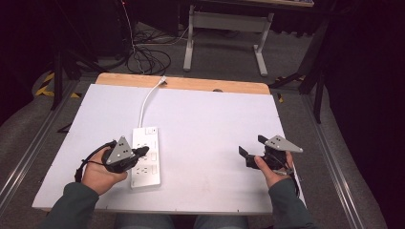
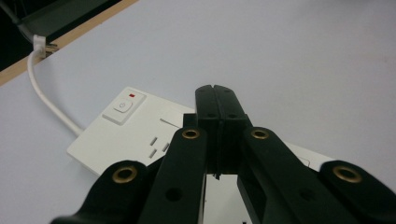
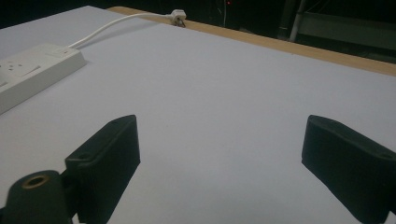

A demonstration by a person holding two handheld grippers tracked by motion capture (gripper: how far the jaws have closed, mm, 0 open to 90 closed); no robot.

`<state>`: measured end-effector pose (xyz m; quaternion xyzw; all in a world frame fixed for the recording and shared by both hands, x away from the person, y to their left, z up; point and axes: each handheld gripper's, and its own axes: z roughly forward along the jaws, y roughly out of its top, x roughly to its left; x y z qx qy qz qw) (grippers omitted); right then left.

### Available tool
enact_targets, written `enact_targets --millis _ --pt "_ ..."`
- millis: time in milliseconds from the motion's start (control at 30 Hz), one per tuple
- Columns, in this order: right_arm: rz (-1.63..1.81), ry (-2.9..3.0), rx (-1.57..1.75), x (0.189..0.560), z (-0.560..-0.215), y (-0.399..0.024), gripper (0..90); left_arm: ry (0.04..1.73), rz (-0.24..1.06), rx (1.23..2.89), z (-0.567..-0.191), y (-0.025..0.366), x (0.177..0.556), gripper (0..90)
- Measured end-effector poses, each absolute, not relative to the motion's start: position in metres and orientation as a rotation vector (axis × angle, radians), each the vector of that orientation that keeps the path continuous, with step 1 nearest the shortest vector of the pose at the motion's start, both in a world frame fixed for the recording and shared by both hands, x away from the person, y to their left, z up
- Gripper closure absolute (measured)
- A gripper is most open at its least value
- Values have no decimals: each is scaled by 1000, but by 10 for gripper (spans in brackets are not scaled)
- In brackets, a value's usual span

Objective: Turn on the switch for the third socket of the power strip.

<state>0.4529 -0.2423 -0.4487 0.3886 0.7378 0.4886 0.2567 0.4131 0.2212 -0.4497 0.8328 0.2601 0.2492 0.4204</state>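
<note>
At the bottom of the high view two dark green sleeves come in, each hand gripping a black claw with a grey three-cornered plate on top. The left claw [image 1: 142,151] sits at lower left of the frame, its tips over the white plastic power strip [image 1: 145,157] that lies flat on the white table [image 1: 210,129]. In the left gripper view the left claw [image 2: 216,100] has its jaws pressed together with nothing between them, the tips hovering over the power strip [image 2: 116,135] near the middle of the frame; whether they touch it I cannot tell. The strip's square white switch [image 2: 122,108] with a small red mark sits left of centre.

The right claw [image 1: 252,150] is at lower right of the high view, well apart from the strip. In the right gripper view the right claw [image 3: 219,154] stands wide, bare white table between its jaws, the power strip [image 3: 32,70] at the left edge.

Farther off, the strip's white cord [image 1: 148,102] runs up to the table's pale wooden far edge [image 1: 191,84]. Beyond lie grey carpet, tangled cables [image 1: 148,59] and a grey metal frame [image 1: 224,33].
</note>
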Motion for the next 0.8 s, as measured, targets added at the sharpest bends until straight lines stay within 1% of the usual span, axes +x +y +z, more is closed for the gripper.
enact_targets --millis 333,800 --pt "1317 1997 1054 453 -449 -243 117 632 589 2119 -452 216 413 900" --pt "1318 1989 1061 453 -449 -243 114 584 522 2226 -462 204 414 900"
